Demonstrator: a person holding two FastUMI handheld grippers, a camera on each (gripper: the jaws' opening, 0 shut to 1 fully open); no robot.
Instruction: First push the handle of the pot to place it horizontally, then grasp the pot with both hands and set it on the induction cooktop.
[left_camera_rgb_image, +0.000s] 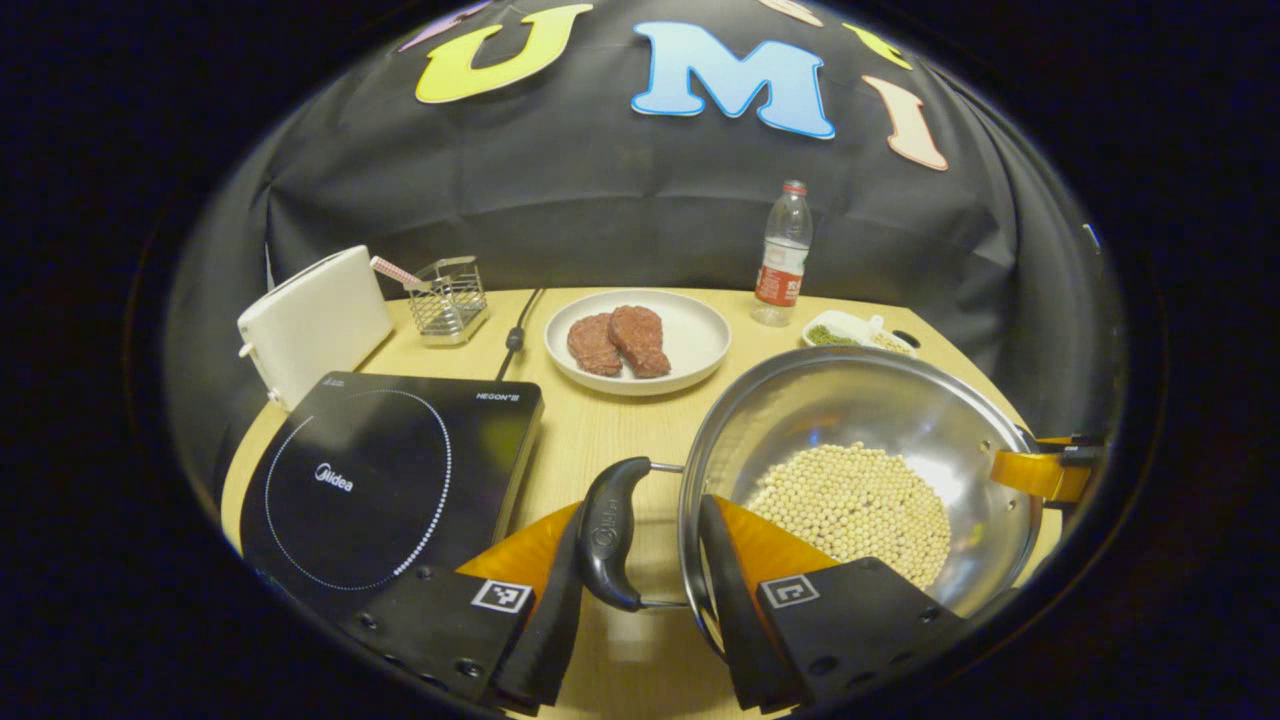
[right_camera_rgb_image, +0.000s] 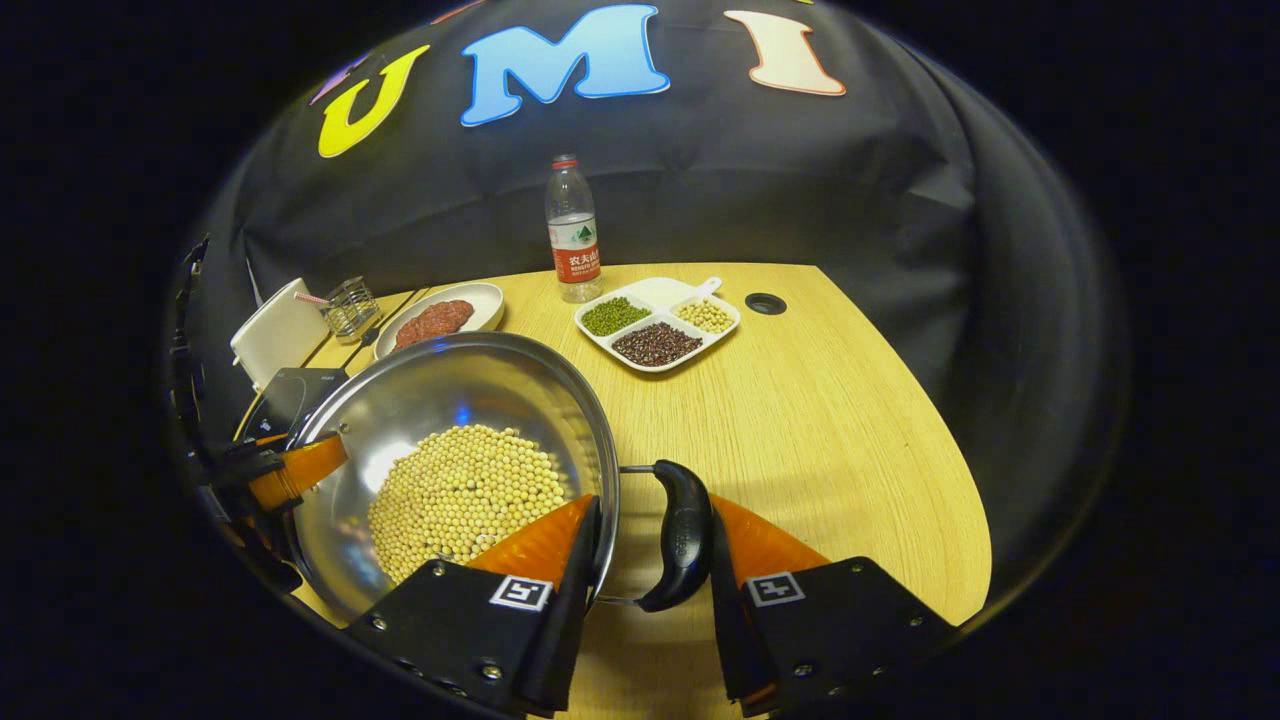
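- The pot (left_camera_rgb_image: 860, 470), filled with pale beans, rests on the counter (right_camera_rgb_image: 850, 420), each side handle lying between a hand-held gripper's fingers.
- Left hand-held gripper (left_camera_rgb_image: 640, 560) and right hand-held gripper (right_camera_rgb_image: 650, 560): jaws apart, straddling handle and rim, apparently not yet clamped.
- Induction cooktop (left_camera_rgb_image: 390, 480) sits left of the left gripper; lift and transfer remain.

Mock kitchen booth: cooktop (left_camera_rgb_image: 385, 480), toaster (left_camera_rgb_image: 312, 322), cloth wall (left_camera_rgb_image: 620, 200)
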